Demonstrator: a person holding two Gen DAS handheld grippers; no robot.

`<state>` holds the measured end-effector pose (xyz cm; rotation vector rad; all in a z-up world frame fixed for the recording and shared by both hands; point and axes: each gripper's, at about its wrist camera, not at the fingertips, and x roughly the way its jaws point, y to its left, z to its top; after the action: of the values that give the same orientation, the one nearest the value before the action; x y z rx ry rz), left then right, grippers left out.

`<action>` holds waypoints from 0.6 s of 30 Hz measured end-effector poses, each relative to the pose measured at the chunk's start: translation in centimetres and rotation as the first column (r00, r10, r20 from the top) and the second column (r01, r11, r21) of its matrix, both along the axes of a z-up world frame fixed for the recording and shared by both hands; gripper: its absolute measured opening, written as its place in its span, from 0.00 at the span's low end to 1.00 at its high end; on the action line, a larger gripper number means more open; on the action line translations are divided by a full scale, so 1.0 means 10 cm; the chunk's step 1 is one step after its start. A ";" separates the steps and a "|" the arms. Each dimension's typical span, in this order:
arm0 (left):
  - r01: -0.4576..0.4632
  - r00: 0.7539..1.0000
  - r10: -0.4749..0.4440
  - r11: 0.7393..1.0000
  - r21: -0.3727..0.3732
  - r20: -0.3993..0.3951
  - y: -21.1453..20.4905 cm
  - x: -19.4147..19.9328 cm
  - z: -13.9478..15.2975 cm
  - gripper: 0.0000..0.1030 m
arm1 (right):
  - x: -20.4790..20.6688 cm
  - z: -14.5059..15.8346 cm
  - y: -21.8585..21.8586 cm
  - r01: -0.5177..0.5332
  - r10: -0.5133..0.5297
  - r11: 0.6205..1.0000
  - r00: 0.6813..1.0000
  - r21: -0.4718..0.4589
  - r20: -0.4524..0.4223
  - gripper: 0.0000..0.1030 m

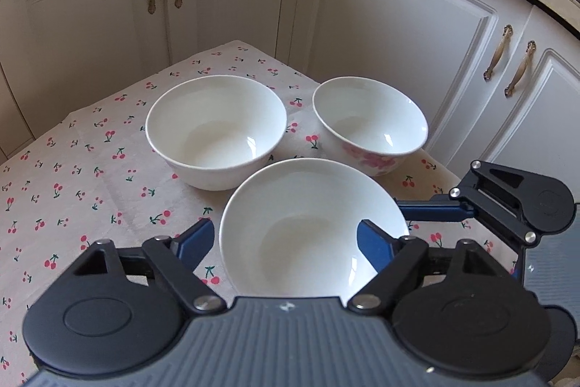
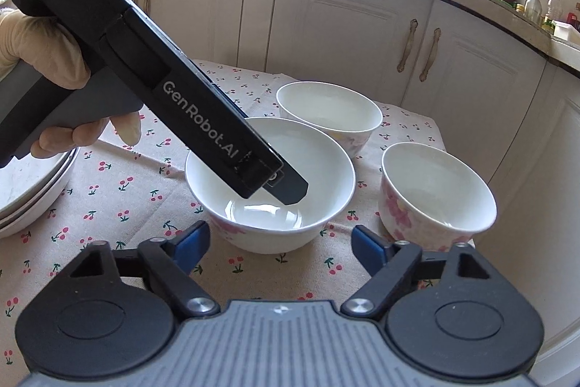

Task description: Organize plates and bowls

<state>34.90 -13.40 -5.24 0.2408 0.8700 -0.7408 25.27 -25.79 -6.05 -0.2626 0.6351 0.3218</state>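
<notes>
Bowl (image 1: 311,227) between left gripper (image 1: 286,242) fingers (image 1: 373,247), one finger inside rim

**Glossy ceramic on matt printed cloth**

Three bowls are showing as smooth, glazed white ceramic: the nearest bowl (image 1: 311,231) is catching small bright highlights, as are the plain bowl (image 1: 215,133) and the pink-flowered bowl (image 1: 369,126). The tablecloth (image 1: 90,176) covering the table is looking like matt woven fabric, creased, printed with cherries. The left tool (image 1: 284,242) is showing matt black plastic arms, blue rubbery-looking pads and shiny metal pivot pins; its grey body is ribbed. The cabinet doors (image 1: 391,35) are appearing painted, satin-smooth, with dull brass-toned metal handles (image 1: 498,53). A gloved hand (image 2: 47,60) is wearing thin, slightly shiny, rubber-like material.
</notes>
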 end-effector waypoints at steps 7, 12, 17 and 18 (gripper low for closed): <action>0.015 1.000 -0.015 1.000 -0.005 -0.011 -0.01 -0.01 0.00 0.75 | -0.01 0.02 0.01 -0.017 0.017 1.000 1.000 0.009 0.008 0.75; 0.016 1.000 -0.016 1.000 -0.001 -0.011 -0.01 -0.01 0.00 0.75 | -0.01 0.03 0.02 -0.029 0.029 0.999 1.000 0.015 0.011 0.75; 0.015 1.000 -0.015 1.000 0.001 -0.012 -0.02 -0.01 0.00 0.75 | -0.01 0.03 0.02 -0.031 0.031 0.999 0.999 0.018 0.009 0.75; 0.014 1.000 -0.014 1.000 0.000 -0.012 -0.02 -0.01 0.01 0.75 | -0.01 0.04 0.02 -0.029 0.029 0.999 1.000 0.018 0.008 0.75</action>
<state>34.76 -13.55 -5.19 0.2428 0.8809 -0.7563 25.15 -25.58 -5.69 -0.2564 0.6210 0.3543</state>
